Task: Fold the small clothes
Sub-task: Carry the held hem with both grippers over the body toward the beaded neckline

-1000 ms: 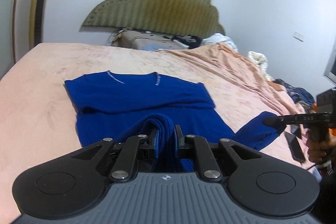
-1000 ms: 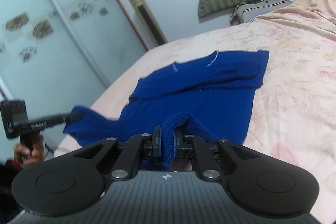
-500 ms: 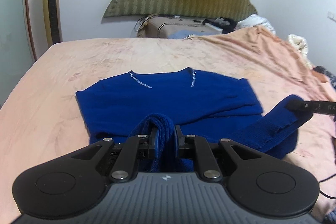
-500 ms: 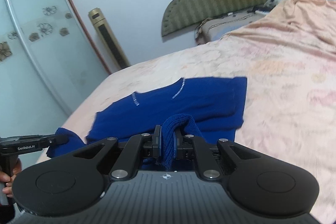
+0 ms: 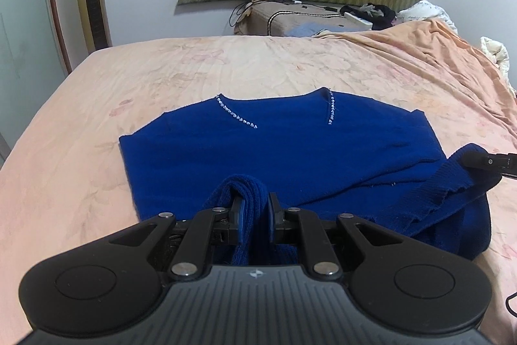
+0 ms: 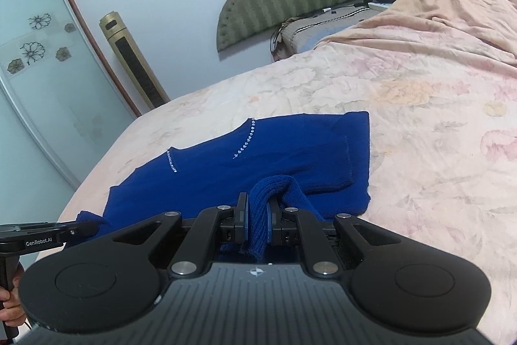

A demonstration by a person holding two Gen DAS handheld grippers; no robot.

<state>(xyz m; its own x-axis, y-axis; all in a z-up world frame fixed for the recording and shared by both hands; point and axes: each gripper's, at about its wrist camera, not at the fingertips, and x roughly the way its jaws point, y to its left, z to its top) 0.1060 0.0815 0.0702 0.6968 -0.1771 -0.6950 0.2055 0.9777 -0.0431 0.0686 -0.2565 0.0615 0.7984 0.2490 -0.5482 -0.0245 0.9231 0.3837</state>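
You've carried the hem of the blue sweater (image 5: pixel 290 151) up toward its rhinestone neckline (image 5: pixel 236 117) over the last second — bottom-to-top fold about half done on the pink bedsheet (image 5: pixel 80 118). Left gripper (image 5: pixel 253 209) and right gripper (image 6: pixel 257 215) both clamped nearly closed on ribbed hem. Hidden — hem between the grippers, lower frame, behind the gripper bodies.

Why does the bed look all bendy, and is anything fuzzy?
Left wrist view: the fisheye lens bows the bed's edges and darkens the corners; the blue sweater is sharp. Right wrist view: the wardrobe door curves likewise; no blur, soft even light.
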